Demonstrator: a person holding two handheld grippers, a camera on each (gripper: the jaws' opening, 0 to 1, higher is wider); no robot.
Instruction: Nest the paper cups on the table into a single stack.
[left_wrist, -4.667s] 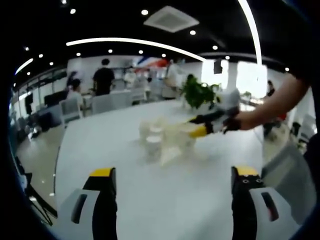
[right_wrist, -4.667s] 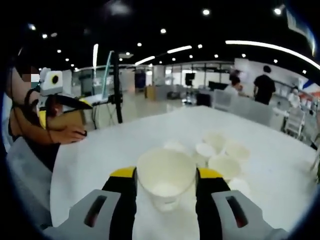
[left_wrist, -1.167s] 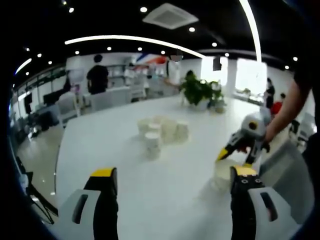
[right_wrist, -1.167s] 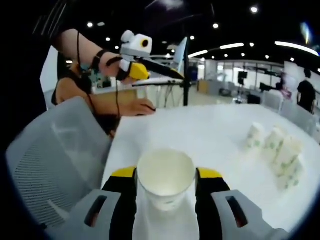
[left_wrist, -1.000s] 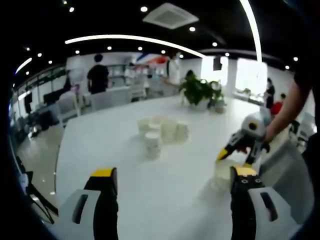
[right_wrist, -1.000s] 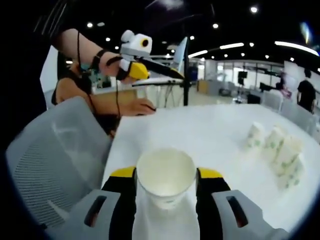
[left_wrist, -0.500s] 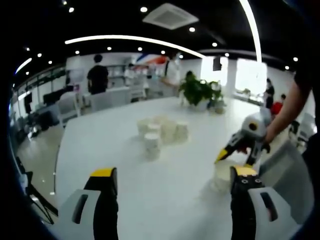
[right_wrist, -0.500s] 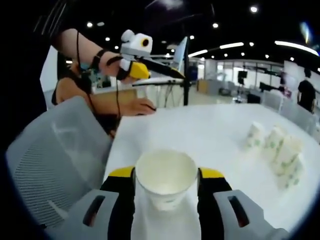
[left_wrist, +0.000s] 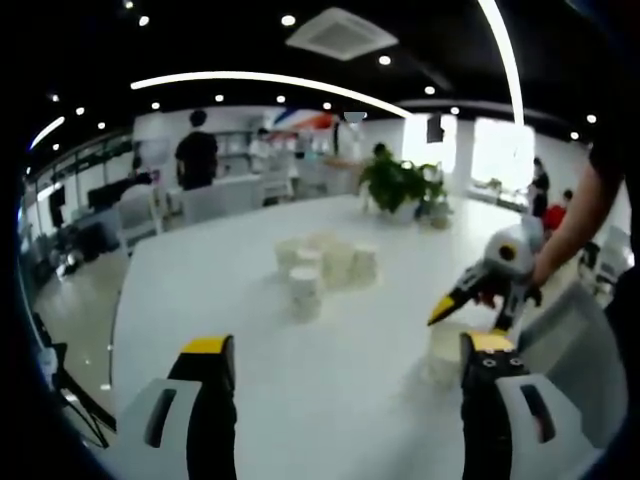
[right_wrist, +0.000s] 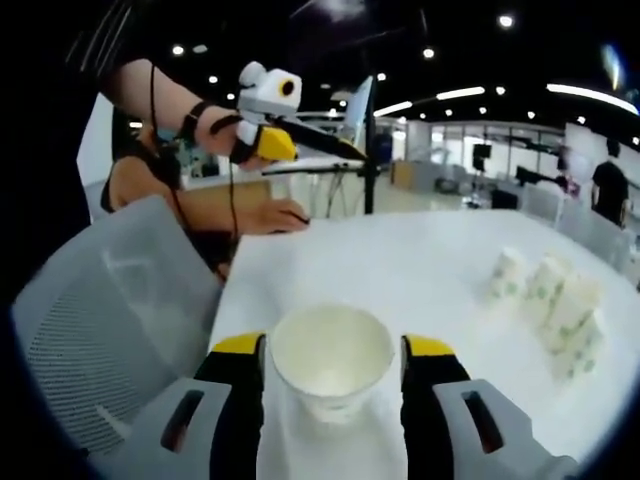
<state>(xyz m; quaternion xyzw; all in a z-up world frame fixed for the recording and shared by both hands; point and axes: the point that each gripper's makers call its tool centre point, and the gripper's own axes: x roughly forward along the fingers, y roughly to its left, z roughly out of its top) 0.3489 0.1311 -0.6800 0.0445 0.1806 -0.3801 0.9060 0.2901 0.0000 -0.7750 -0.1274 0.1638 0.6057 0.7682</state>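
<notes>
Right gripper jaws widened, paper cup loose between them

Matt white paper cup, smooth inside. Table smooth, glossy white. Grey mesh chair back, plastic look. Clustered paper cups matt, green-printed.

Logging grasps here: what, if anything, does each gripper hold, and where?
Left gripper: nothing, open. Right gripper: jaws flank the paper cup just below its rim; contact cannot be told.
</notes>
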